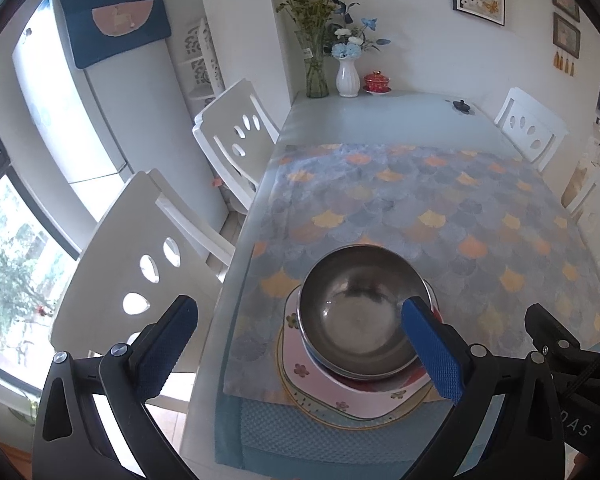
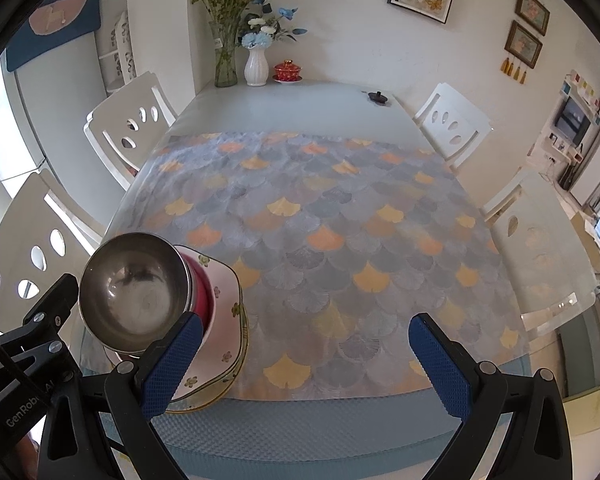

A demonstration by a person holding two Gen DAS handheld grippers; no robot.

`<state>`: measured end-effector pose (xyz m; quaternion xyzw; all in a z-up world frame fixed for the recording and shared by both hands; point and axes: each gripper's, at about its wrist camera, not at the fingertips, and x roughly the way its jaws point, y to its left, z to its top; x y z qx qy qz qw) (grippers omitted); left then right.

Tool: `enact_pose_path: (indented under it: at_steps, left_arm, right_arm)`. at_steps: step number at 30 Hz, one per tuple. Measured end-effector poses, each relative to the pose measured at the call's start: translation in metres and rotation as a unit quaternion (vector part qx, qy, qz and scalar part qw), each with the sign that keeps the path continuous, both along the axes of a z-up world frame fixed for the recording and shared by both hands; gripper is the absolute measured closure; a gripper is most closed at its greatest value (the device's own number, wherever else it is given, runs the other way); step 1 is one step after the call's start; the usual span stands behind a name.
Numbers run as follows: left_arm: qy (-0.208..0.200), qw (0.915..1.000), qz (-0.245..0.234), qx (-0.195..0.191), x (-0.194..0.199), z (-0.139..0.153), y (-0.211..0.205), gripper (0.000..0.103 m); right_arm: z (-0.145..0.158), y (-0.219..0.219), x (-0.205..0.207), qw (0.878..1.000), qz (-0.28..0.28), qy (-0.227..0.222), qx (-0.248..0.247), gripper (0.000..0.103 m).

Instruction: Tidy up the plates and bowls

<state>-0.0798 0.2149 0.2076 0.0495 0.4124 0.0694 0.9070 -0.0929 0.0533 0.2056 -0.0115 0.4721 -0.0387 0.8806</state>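
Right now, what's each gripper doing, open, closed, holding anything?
Left gripper: open, holding nothing, above the bowl.
Right gripper: open, holding nothing, over the table.

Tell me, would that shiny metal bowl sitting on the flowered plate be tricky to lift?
Probably light: the metal bowl looks thin-walled and empty. Its polished rim may slip between the left gripper fingers, both open now. It sits stacked on a red bowl upon the flowered plate, so a sideways push might slide or tip it.

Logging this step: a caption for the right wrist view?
Open right hand-held gripper above patterned tablecloth; steel bowl stacked on flowered plates at left.
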Motion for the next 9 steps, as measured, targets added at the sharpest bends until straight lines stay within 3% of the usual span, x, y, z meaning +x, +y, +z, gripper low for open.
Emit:
enact_pose_path:
  at_steps: [9]
  left_arm:
    - [0.000,0.9999,-0.008,-0.006,-0.0006,-0.0032,-0.0048,0.001]
  right_arm:
    - [-0.0019,-0.0078,-0.0024,1.000,-0.007,0.006,0.003,0.000]
